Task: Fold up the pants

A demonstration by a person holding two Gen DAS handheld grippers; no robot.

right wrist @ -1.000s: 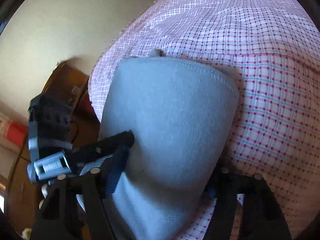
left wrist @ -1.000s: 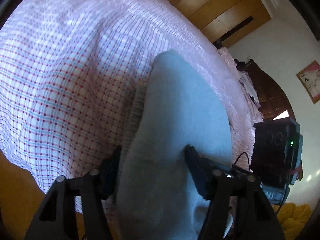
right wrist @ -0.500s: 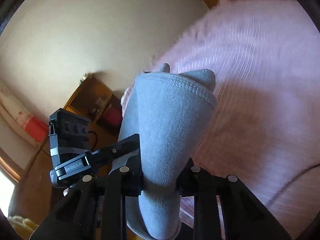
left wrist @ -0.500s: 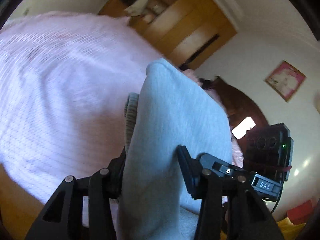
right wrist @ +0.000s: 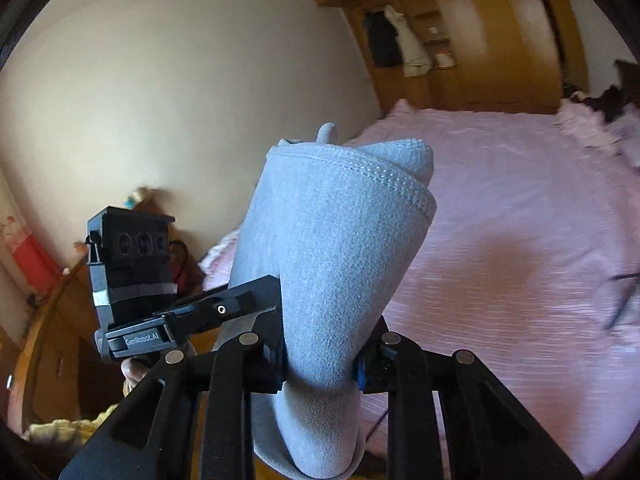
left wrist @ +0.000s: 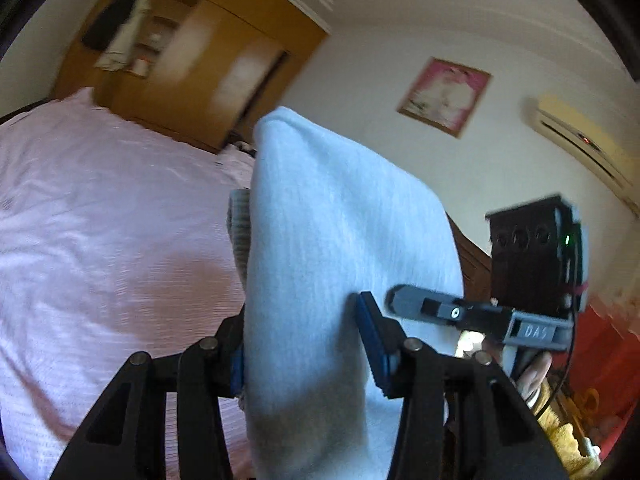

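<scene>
Here both jaws clamp grey pants (left wrist: 340, 240): left gripper (left wrist: 304, 344), right gripper (right wrist: 320, 360); pink bed (right wrist: 520, 240) toward 3 o'clock

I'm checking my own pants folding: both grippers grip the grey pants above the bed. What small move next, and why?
Probably carry the pants forward over the pink bed and lower them, since both the left gripper and right gripper pinch bunched fabric in the air.
</scene>
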